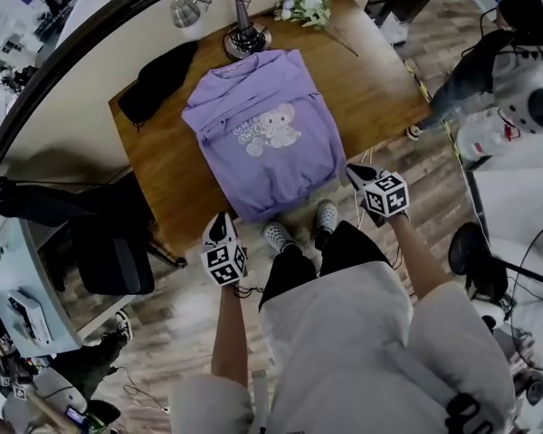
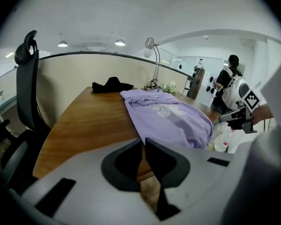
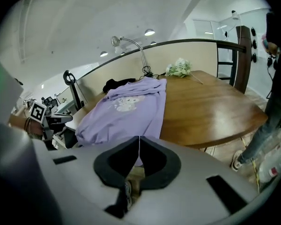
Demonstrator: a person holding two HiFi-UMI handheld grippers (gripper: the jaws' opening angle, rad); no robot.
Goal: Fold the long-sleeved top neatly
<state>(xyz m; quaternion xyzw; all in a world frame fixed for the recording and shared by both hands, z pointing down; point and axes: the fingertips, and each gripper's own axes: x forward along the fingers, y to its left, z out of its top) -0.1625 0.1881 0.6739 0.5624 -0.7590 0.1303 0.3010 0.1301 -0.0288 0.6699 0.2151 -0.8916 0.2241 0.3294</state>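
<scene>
Top (image 1: 262, 138) lies spread print-up on the table (image 1: 380, 70), its hem at the near edge facing me and its far end by the lamp (image 1: 240, 25). My left gripper (image 1: 219, 229) hangs off the table edge, just short of the hem's left corner and clear of the cloth, jaws clenched on nothing. My right gripper (image 1: 353, 172) sits close beside the hem's right corner, also pressed together and empty. From each gripper's own view the top lies ahead of the jaws, not between them. A black garment (image 1: 158, 80) lies left of the top.
</scene>
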